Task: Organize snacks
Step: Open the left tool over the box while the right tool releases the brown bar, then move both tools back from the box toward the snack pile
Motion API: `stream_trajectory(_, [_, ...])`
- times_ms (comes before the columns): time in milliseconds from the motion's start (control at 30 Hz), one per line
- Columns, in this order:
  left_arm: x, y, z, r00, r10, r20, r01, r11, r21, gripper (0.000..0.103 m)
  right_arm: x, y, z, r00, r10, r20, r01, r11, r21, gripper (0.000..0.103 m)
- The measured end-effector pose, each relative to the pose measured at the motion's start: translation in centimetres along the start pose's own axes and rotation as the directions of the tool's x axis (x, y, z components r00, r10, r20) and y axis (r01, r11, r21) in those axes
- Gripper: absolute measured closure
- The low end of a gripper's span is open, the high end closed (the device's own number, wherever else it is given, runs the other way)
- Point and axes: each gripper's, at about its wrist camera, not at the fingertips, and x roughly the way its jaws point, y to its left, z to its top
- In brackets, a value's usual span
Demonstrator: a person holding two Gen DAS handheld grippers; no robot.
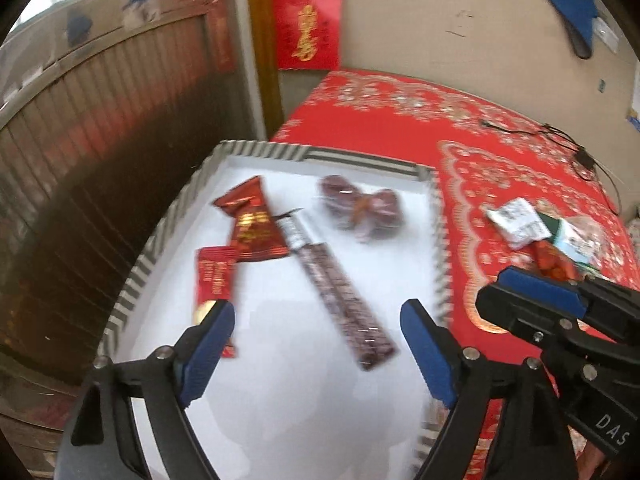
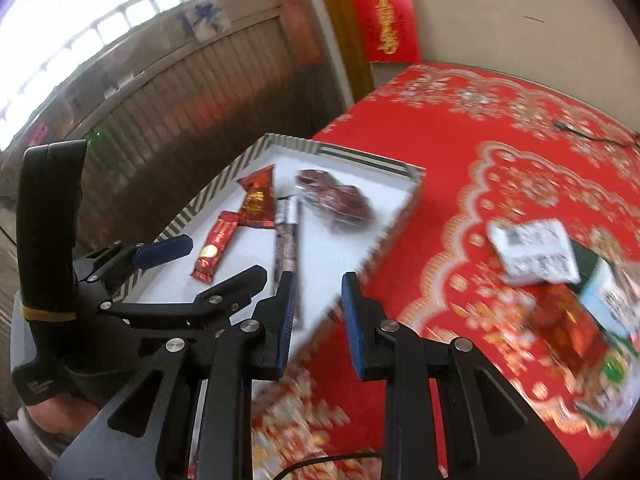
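A white tray with a striped rim [image 1: 168, 216] holds a red pouch [image 1: 252, 220], a small red bar [image 1: 214, 276], a long dark bar [image 1: 340, 292] and clear-wrapped dark dates [image 1: 360, 206]. My left gripper [image 1: 316, 312] hovers over the tray's near half, open, with nothing touching its pads. To the right, on the red cloth, lies a loose pile: a white packet [image 2: 536, 252], a red packet [image 2: 568, 324] and a green-and-white one [image 1: 576, 240]. My right gripper [image 2: 319, 280] hangs over the tray's right rim, its pads close together and empty. It also shows in the left wrist view [image 1: 520, 280].
The table wears a red patterned cloth [image 1: 400, 120]. A black cable [image 1: 560, 136] lies at its far right. A wooden panelled wall [image 1: 100, 140] runs along the tray's left side. A pale wall with a red poster [image 1: 308, 24] stands behind.
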Motion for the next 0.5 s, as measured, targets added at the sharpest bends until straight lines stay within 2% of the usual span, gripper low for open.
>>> stream_trajectory(500, [-1.7,-11.0,-0.6,0.995,-0.103,0.0,0.102,0.984,0.143,0.016,-10.0,-9.4,-5.0,0.985,-0.146,0.091,0.131,0.98,0.148,0.08])
